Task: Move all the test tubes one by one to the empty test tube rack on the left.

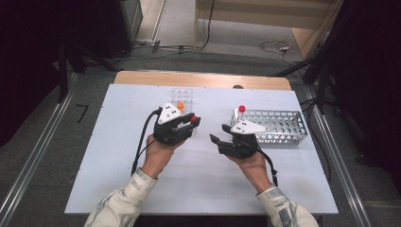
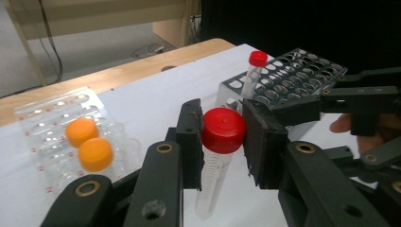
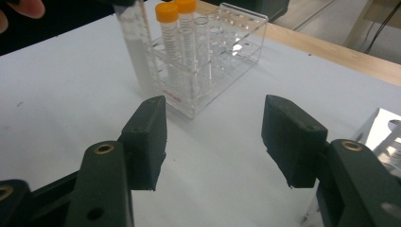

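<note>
Transfer of tubes looks half done: the left gripper (image 2: 222, 142) is clamped on a clear plastic tube with red screw cap (image 2: 223, 130), held above the white table (image 1: 118, 156), between the clear acrylic rack (image 2: 56, 118) holding two orange-capped tubes (image 2: 90, 144) and the perforated metal rack (image 2: 302, 71) with one red-capped tube (image 2: 254, 71). Right gripper (image 3: 215, 142) stands apart, empty.
</note>
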The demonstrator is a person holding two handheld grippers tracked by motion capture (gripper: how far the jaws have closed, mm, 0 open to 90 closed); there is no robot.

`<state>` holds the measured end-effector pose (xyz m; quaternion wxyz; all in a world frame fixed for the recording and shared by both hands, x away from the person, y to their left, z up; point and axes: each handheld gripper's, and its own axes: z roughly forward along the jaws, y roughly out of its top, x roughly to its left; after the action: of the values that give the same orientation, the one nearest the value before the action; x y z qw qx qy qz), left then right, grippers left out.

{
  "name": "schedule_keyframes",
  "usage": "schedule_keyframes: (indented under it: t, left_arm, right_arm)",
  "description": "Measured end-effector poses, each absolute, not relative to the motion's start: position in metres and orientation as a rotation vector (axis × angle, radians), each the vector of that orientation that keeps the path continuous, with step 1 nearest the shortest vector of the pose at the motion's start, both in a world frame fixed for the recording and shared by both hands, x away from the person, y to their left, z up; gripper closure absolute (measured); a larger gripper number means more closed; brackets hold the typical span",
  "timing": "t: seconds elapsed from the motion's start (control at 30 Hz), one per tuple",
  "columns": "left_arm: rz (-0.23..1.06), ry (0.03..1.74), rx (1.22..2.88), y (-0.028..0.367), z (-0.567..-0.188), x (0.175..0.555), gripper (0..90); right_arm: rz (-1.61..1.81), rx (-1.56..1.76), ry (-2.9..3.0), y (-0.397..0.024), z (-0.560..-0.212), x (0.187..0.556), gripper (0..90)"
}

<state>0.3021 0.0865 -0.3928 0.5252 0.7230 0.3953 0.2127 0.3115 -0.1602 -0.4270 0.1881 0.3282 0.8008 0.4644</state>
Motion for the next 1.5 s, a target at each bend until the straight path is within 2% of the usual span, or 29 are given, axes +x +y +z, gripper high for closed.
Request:
schedule_keyframes:
  t: [0.43,1.5]
  left_arm:
    - [0.545,0.99,1.679,0.111,-0.383,0.301,69.4]
    - [0.614,1.058,1.623,0.142,-0.375,0.302,69.5]
  right_arm:
    - [1.311,0.946,2.22,-0.184,-0.423,0.306,39.0]
    - [1.294,0.986,2.199,-0.202,-0.424,0.305,33.6]
